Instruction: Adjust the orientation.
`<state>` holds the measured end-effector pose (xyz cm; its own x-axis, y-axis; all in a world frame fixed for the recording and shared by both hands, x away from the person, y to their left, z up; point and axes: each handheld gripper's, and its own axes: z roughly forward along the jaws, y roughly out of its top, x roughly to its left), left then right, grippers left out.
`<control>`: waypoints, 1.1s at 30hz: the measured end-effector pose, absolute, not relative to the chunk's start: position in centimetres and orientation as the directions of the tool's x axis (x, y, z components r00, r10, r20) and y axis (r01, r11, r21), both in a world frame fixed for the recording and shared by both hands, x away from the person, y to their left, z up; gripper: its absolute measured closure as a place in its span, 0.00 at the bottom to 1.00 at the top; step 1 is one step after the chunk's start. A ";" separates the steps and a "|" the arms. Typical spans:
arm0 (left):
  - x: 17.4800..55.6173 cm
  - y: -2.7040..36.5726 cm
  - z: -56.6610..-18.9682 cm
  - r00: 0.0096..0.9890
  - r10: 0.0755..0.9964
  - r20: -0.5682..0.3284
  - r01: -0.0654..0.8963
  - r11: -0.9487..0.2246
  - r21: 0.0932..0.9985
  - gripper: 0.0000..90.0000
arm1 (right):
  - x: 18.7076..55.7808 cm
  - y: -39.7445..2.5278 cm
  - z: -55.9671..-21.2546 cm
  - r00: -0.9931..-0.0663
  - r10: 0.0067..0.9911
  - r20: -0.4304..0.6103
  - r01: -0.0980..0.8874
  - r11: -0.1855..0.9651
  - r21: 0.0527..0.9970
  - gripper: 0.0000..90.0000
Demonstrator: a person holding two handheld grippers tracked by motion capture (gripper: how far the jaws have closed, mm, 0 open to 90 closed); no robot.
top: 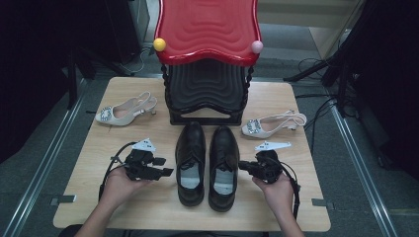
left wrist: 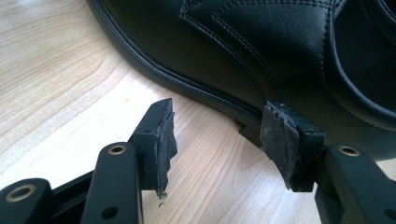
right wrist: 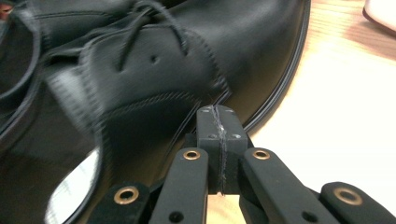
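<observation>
High view: at 9 o'clock of the left shoe (top: pixel 190 163) we hold the left gripper (top: pixel 164 172), jaws spread, empty, one pad (left wrist: pixel 279 137) against that shoe. The right shoe (top: pixel 224 167) stands beside it, mid-table (top: pixel 148 207). At its 3 o'clock the right gripper (top: pixel 243 166) is clenched on nothing.

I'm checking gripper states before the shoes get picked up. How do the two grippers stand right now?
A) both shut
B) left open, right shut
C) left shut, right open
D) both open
B: the left gripper has its pads spread wide beside the left black shoe, while the right gripper has its pads pressed together with nothing between them, next to the right black shoe.
</observation>
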<state>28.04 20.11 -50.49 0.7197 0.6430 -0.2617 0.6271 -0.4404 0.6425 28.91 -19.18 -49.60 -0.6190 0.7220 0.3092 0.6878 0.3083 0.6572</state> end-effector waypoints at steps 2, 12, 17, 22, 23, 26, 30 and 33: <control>28.2 20.0 -50.5 0.723 0.638 -0.263 0.625 -0.442 0.643 0.50 | 28.3 -19.4 -49.5 -0.620 0.718 0.316 0.689 0.307 0.656 1.00; 28.7 19.6 -50.5 0.730 0.630 -0.264 0.621 -0.449 0.642 0.50 | 25.3 -18.9 -49.3 -0.638 0.703 0.313 0.685 0.334 0.648 0.99; 28.8 19.6 -50.5 0.734 0.628 -0.261 0.618 -0.457 0.640 0.50 | 25.3 -18.8 -49.5 -0.637 0.706 0.308 0.684 0.334 0.648 1.00; 28.7 19.5 -50.5 0.735 0.626 -0.259 0.616 -0.459 0.640 0.50 | 25.4 -18.5 -49.6 -0.638 0.703 0.314 0.686 0.333 0.648 1.00; 28.7 19.5 -50.5 0.736 0.626 -0.259 0.616 -0.460 0.640 0.50 | 25.4 -18.5 -49.6 -0.638 0.703 0.316 0.686 0.332 0.647 1.00; 28.7 19.5 -50.5 0.736 0.624 -0.260 0.617 -0.461 0.638 0.50 | 25.5 -18.4 -49.7 -0.635 0.704 0.319 0.689 0.328 0.646 1.00; 28.7 19.4 -50.5 0.735 0.626 -0.260 0.617 -0.459 0.640 0.50 | 25.5 -18.3 -49.7 -0.636 0.703 0.319 0.688 0.329 0.647 1.00; 28.7 19.4 -50.5 0.735 0.626 -0.260 0.617 -0.459 0.640 0.50 | 25.5 -18.0 -49.9 -0.639 0.695 0.330 0.691 0.330 0.643 1.00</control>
<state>28.71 19.43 -50.47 0.7352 0.6261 -0.2598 0.6166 -0.4586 0.6399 25.54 -17.98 -49.87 -0.6387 0.6953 0.3296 0.6909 0.3297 0.6434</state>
